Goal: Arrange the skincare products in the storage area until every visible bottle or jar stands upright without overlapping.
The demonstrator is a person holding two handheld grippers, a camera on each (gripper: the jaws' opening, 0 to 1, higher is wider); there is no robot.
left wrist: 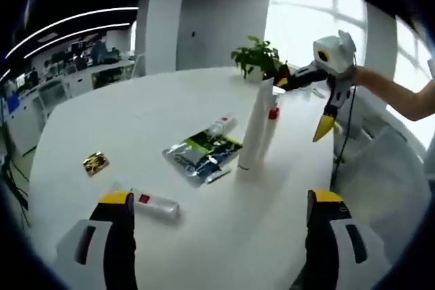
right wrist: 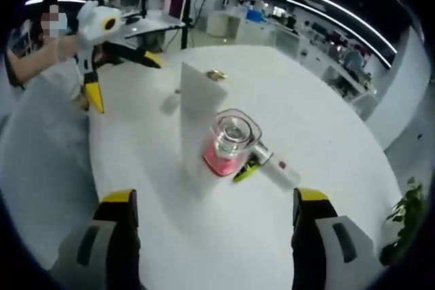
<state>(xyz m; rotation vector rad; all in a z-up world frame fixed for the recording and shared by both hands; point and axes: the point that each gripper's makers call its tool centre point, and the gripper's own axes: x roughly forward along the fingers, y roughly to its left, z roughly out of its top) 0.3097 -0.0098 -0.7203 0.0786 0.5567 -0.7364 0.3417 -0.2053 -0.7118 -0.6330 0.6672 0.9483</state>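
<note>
On the round white surface [left wrist: 102, 120], a tall white tube [left wrist: 254, 127] stands upright beyond the left tool [left wrist: 221, 212], whose jaws gape empty. A small white bottle [left wrist: 155, 204] lies flat just beside its left jaw. The right tool [right wrist: 214, 214] is released too, above a clear pink-based bottle [right wrist: 230, 142].

White round table [left wrist: 102, 120] with upright tube [left wrist: 254, 127], foil sachet [left wrist: 202, 152], lying bottle [left wrist: 155, 205].

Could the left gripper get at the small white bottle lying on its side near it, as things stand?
Probably yes. The left gripper stands open, and the lying bottle sits just ahead of its left jaw on bare table, nothing between them.
</note>
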